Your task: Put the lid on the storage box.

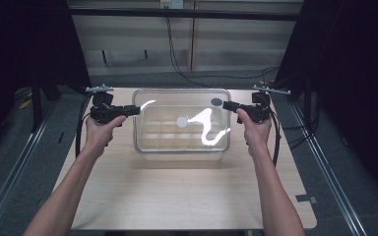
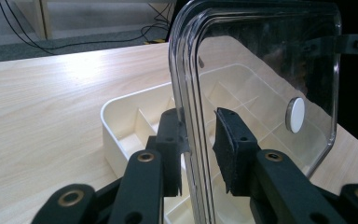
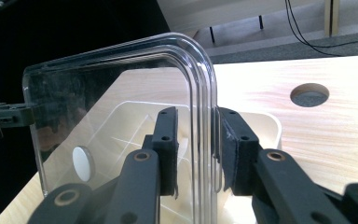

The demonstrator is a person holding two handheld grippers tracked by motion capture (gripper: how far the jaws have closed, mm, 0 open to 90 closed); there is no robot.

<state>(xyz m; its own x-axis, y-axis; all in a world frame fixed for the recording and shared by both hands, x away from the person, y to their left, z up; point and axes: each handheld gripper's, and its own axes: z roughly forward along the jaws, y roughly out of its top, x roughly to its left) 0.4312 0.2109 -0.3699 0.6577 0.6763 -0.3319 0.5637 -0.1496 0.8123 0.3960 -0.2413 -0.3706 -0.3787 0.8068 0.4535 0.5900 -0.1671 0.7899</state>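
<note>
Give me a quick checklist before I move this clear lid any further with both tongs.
1. Left tongs on the lid edge: not ok, a gap shows at one pad.
2. Right tongs clamped on the clear plastic lid with a white round knob: ok.
3. Lid held above the cream divided plastic tray: ok.
4. Lid level from side to side: cannot tell.
5. Light wooden table around the tray free of obstacles: ok.
</note>
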